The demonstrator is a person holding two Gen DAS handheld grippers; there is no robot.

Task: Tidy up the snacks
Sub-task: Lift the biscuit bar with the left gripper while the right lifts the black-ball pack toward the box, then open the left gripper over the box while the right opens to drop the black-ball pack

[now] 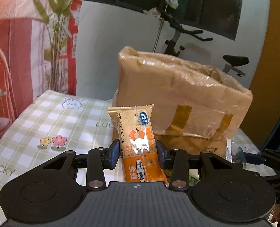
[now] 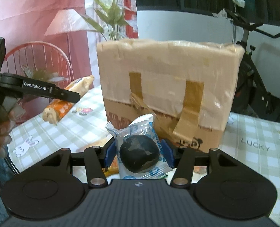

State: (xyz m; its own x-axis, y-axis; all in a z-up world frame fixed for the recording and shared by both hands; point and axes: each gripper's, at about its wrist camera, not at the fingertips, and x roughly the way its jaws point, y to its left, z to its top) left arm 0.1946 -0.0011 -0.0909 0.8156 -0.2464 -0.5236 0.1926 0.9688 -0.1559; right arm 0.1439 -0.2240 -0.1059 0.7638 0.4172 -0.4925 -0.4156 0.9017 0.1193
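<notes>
My left gripper (image 1: 138, 151) is shut on an orange snack bar packet (image 1: 136, 141), held upright above the table in front of a taped cardboard box (image 1: 177, 98). The same packet (image 2: 68, 98) and left gripper (image 2: 64, 94) show at the left of the right wrist view. My right gripper (image 2: 139, 153) is shut on a clear blue-printed packet with a round black snack (image 2: 138, 151) inside, held just in front of the cardboard box (image 2: 168, 79). The right gripper's edge (image 1: 253, 158) shows at the right of the left wrist view.
The table wears a green checked cloth (image 1: 55, 124) printed with flowers and "LUCKY". An exercise bike (image 2: 253, 66) stands behind the box at the right. A plant (image 2: 109, 19) and a red-patterned curtain (image 1: 11, 56) are at the back left.
</notes>
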